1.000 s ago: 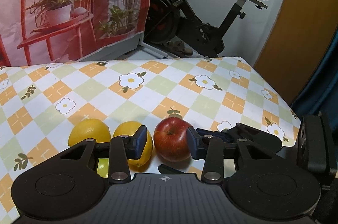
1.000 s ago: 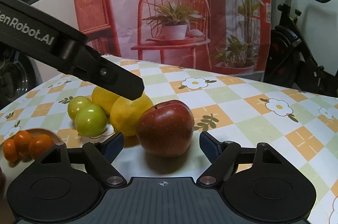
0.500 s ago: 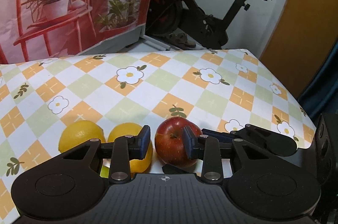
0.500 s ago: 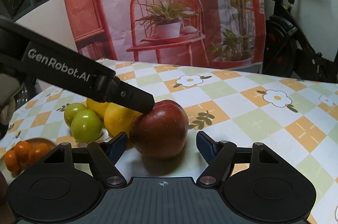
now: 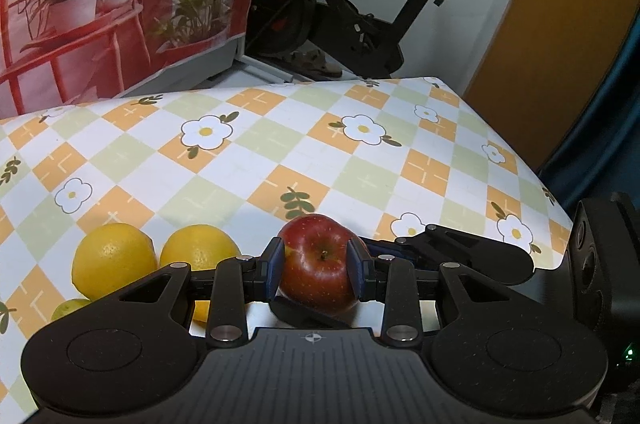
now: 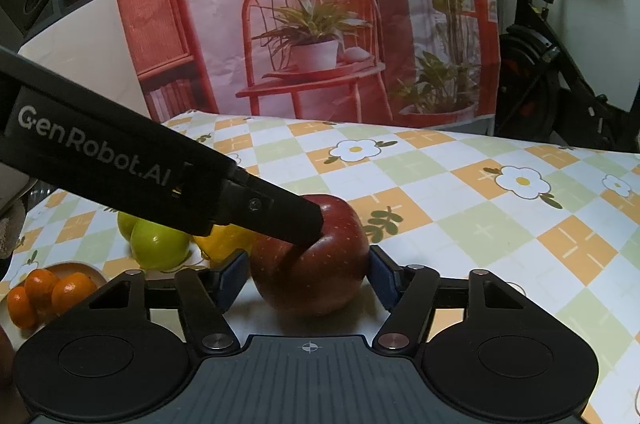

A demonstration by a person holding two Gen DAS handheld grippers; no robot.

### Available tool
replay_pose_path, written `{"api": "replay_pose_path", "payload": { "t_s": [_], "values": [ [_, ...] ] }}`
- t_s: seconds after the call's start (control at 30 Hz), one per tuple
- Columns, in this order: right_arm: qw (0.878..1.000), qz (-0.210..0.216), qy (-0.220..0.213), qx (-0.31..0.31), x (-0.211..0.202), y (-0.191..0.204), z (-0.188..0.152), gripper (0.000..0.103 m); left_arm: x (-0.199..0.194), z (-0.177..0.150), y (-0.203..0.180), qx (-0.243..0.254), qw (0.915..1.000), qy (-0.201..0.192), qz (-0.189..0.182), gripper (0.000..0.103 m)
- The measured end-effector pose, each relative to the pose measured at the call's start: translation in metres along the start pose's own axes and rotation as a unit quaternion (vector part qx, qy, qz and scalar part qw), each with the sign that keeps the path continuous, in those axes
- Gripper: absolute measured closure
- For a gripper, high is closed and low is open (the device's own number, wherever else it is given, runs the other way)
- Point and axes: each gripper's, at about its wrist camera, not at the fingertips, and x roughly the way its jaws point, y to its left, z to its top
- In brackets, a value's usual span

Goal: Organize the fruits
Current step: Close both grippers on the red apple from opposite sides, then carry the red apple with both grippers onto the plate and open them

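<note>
A red apple [image 5: 320,256] [image 6: 320,272] rests on the flowered tablecloth [image 5: 280,152]. My left gripper [image 5: 316,268] reaches down onto it from above, shut on its upper part, one blue pad on each side. In the right wrist view one of the left gripper's fingers [image 6: 276,210] lies across the apple's top. My right gripper [image 6: 308,276] straddles the same apple low down. Its jaws are closing, with the pads close beside the apple and a thin gap still showing on the left side. Two yellow citrus fruits [image 5: 114,260] [image 5: 200,250] lie just left of the apple.
Two green fruits [image 6: 160,244] sit behind the left gripper's arm. Several small oranges [image 6: 40,292] lie on a tan plate [image 6: 80,266] at the near left. The table's right edge [image 5: 532,180] drops off by an orange wall. An exercise bike [image 5: 360,24] stands behind.
The left jaws have narrowed from beside the apple onto it, and the fingertip has slid from the yellow fruit to the apple's top. The right jaws have drawn in toward the apple.
</note>
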Motion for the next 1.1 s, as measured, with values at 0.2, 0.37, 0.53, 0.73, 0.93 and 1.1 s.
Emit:
{"api": "replay_pose_path", "payload": {
  "t_s": [0.2, 0.37, 0.53, 0.73, 0.93, 1.1],
  "values": [
    [1.0, 0.0, 0.0, 0.005, -0.001, -0.002, 0.0, 0.046, 0.003, 0.002, 0.004, -0.014, 0.9998, 0.004, -0.009, 0.064],
    [1.0, 0.001, 0.011, 0.01, 0.002, -0.003, 0.0, 0.047, 0.005, 0.001, 0.006, -0.022, 0.9997, 0.003, -0.013, 0.064],
    [1.0, 0.004, 0.009, 0.013, 0.002, -0.002, 0.0, 0.047, 0.004, 0.001, 0.005, -0.02, 0.9997, 0.005, -0.014, 0.063],
    [1.0, 0.015, 0.01, 0.016, -0.002, 0.0, -0.002, 0.047, 0.001, 0.001, 0.008, -0.021, 0.9994, 0.016, -0.023, 0.063],
    [0.999, 0.036, 0.01, 0.014, -0.011, 0.008, -0.002, 0.047, -0.009, -0.002, 0.012, -0.026, 0.9985, 0.03, -0.038, 0.063],
    [0.999, 0.038, 0.017, 0.015, -0.022, 0.023, -0.003, 0.047, -0.022, -0.014, 0.015, -0.031, 0.9978, 0.027, -0.051, 0.062]
  ]
}}
